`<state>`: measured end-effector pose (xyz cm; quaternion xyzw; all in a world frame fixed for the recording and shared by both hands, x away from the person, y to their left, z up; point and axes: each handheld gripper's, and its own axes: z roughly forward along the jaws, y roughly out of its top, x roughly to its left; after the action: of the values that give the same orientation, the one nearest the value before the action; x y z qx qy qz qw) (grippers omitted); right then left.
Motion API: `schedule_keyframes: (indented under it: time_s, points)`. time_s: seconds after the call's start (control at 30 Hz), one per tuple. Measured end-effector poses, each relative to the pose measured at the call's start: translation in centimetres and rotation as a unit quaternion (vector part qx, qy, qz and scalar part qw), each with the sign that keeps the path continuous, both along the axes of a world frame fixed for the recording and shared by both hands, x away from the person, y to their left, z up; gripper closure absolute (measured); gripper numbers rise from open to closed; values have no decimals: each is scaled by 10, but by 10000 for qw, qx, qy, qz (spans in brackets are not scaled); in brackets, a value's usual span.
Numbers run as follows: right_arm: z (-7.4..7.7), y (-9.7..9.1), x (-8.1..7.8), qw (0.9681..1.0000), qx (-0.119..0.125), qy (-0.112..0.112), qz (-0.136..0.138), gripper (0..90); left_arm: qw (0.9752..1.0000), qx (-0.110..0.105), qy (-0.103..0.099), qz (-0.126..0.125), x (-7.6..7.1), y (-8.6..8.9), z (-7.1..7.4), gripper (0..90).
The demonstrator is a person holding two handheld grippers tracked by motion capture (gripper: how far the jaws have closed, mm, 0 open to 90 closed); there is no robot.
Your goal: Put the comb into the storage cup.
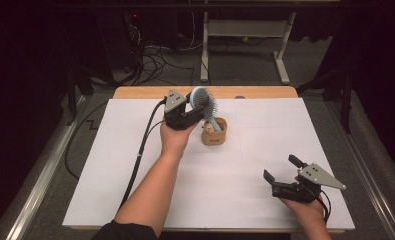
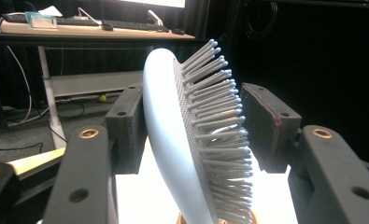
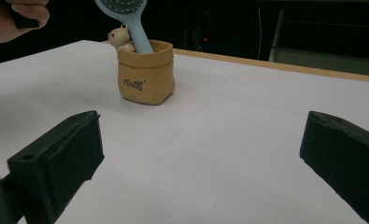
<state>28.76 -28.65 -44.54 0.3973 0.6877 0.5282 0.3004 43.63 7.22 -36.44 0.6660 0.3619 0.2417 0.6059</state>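
Hairbrush point(image 1: 203, 102) standing handle-down in tan pouch point(image 1: 214, 132) beside small bear point(image 3: 119, 37), head between left gripper point(image 1: 197, 116) pads, grip loosened (gap on bristle side). Could topple, tipping pouch. Right gripper point(image 1: 281, 168) idle, spread wide.

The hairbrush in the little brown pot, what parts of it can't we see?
- Hairbrush handle end: hidden inside the brown pot in the high view and the right gripper view.
- Brush head top: cut off by the upper edge in the right gripper view.
- Brush's lower part: cut off by the bottom edge in the left gripper view, between the left gripper jaws.
- Pot's small lettering: too small to read.
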Motion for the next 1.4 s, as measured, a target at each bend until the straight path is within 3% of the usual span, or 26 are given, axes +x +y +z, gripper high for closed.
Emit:
schedule_keyframes:
  time_s: [0.4, 1.0, 1.4]
  points:
    - [0, 1, 0, 10000, -11, -7, 8, 0, 10000, -36, 60, 57, 1, 4, 2, 376]
    - [0, 1, 0, 10000, -6, -12, -4, 0, 9997, 139, 146, 104, 2, 7, 1, 298]
    - [0, 1, 0, 10000, -17, -9, -14, 0, 9992, 174, 315, 146, 4, 13, -2, 250]
